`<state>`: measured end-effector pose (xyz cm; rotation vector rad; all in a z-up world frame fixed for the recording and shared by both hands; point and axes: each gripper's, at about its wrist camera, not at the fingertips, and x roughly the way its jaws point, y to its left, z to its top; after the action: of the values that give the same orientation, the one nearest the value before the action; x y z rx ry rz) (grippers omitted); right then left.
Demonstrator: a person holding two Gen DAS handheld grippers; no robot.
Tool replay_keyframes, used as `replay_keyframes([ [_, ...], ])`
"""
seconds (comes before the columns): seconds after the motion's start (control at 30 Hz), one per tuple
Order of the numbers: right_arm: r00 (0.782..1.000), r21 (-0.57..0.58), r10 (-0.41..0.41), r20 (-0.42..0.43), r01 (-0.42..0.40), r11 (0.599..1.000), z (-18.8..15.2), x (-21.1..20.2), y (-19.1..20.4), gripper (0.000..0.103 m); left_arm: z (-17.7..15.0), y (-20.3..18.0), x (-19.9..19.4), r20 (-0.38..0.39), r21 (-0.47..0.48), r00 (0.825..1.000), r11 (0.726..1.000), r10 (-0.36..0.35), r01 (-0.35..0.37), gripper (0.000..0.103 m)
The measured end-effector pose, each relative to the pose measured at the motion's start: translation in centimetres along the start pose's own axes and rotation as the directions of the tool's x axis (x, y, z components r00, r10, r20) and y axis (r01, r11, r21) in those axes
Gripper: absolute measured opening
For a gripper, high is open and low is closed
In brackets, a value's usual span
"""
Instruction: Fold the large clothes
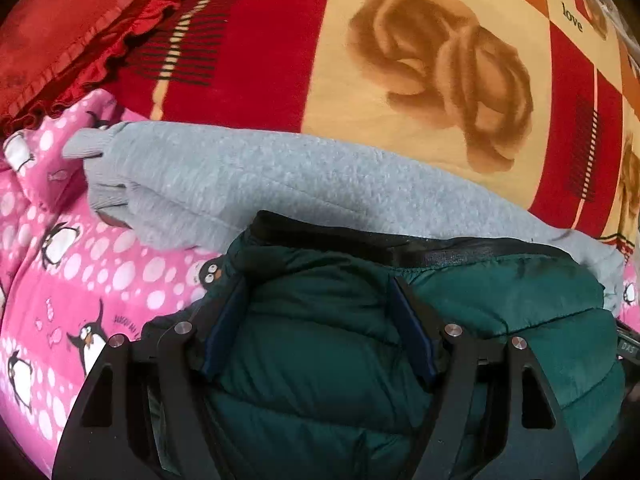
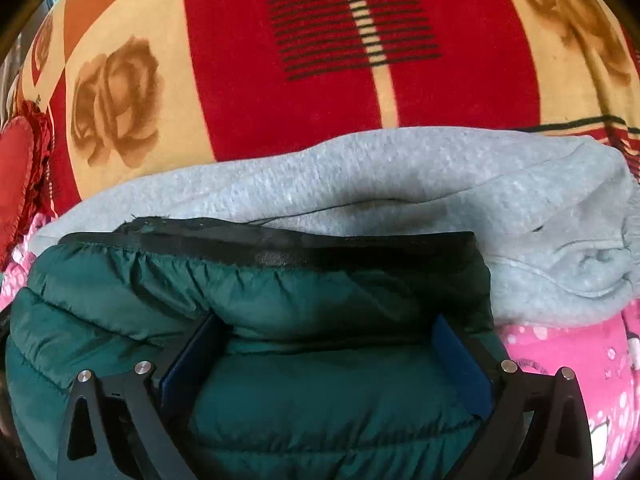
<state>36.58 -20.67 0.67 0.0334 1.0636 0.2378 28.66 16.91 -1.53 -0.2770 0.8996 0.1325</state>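
Dark green quilted puffer jacket (image 1: 320, 344) is straddled by left gripper (image 1: 318, 320) and right gripper (image 2: 326, 356), jaws wide; grip undetermined. Slippery padding may spring unfolded onto grey fleece sweatshirt (image 2: 400, 176).

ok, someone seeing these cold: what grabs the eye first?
The puffy green jacket, filling the near foreground of both wrist views with each gripper's blue pads on either side of a bulge of it. Just beyond it lies a grey sweatshirt. Behind both spreads the loud red and cream rose blanket, with a pink penguin fleece at the near sides.
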Motion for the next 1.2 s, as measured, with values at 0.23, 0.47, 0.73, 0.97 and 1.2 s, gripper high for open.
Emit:
replay_keyframes([
  [0.23,0.995,-0.029,-0.077,0.062,0.079,0.996,0.5,-4.9,1.0,0.1,1.5,0.0,-2.6,0.009,0.014,1.0,1.0,0.01,-0.01,0.072],
  [0.47,0.977,-0.107,0.098,0.187,-0.079,0.991,-4.4,-13.4,7.8,0.1,-1.8,-5.8,-12.8,0.131,0.123,0.969,0.973,-0.209,0.193,0.072],
  [0.73,0.986,-0.105,0.086,0.141,-0.071,0.992,-10.2,-8.1,8.4,0.103,-7.2,-8.5,-7.8,0.004,0.198,0.996,0.977,-0.084,0.081,0.074],
  [0.97,0.972,-0.078,0.043,0.229,-0.026,0.997,-9.3,-13.9,4.4,0.102,-5.3,-5.2,-12.0,0.011,0.178,0.991,0.975,-0.135,0.131,0.074],
  [1.2,0.976,0.14,0.06,0.208,-0.09,0.986,-10.4,-13.7,-5.1,0.102,-4.9,3.1,-11.3,-0.008,0.065,0.993,0.991,-0.119,0.119,0.074],
])
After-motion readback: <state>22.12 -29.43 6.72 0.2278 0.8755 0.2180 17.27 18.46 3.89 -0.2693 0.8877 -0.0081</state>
